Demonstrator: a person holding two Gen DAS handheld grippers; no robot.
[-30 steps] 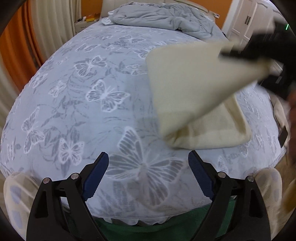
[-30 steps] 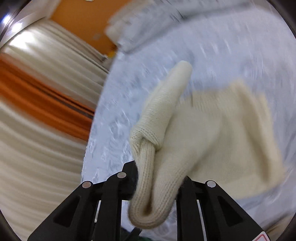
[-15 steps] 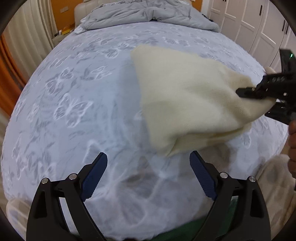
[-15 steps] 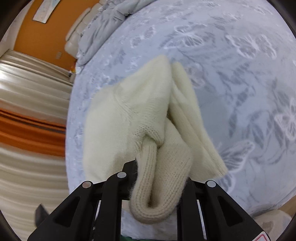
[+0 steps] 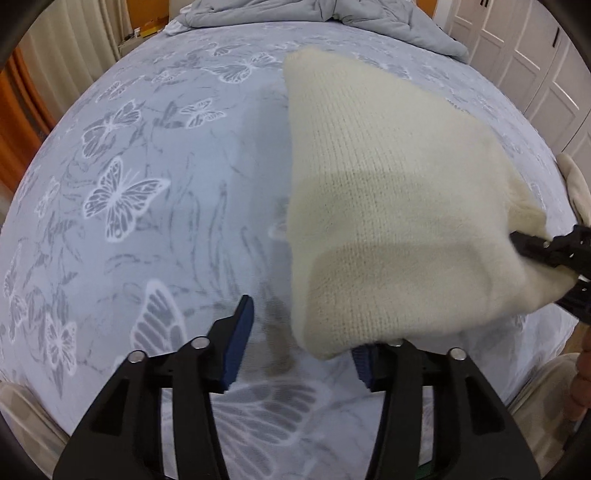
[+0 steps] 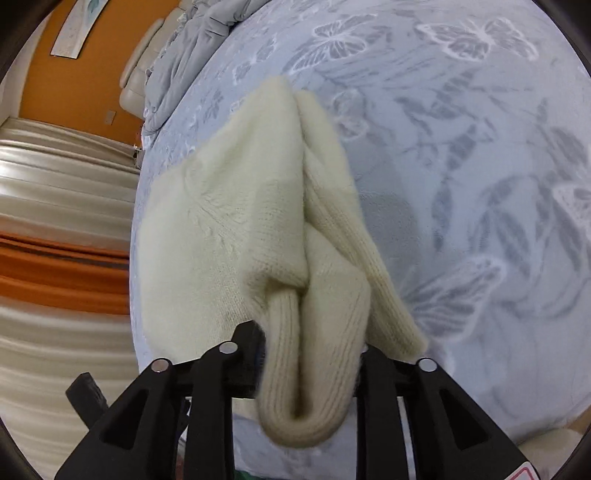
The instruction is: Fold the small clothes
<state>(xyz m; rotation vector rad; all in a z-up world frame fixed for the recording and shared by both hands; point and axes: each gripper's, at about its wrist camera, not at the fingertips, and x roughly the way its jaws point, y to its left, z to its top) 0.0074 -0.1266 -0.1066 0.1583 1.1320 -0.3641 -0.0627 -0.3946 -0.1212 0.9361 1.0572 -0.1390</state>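
Cream knit garment (image 5: pixel 388 206), clamped at 3 o'clock by right gripper (image 6: pixel 310 354), now nearer; left gripper (image 5: pixel 299 347) gaping, closing in at 6 o'clock for next fold

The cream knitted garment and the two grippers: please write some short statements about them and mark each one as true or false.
1. The right gripper is shut on the cream knitted garment. True.
2. The left gripper is shut on the garment. False: its jaws stand open, and the garment's lowest corner hangs over one finger.
3. The garment lies flat on the butterfly bedsheet. False: it hangs lifted above it.
4. A grey duvet lies bunched at the far end. True.
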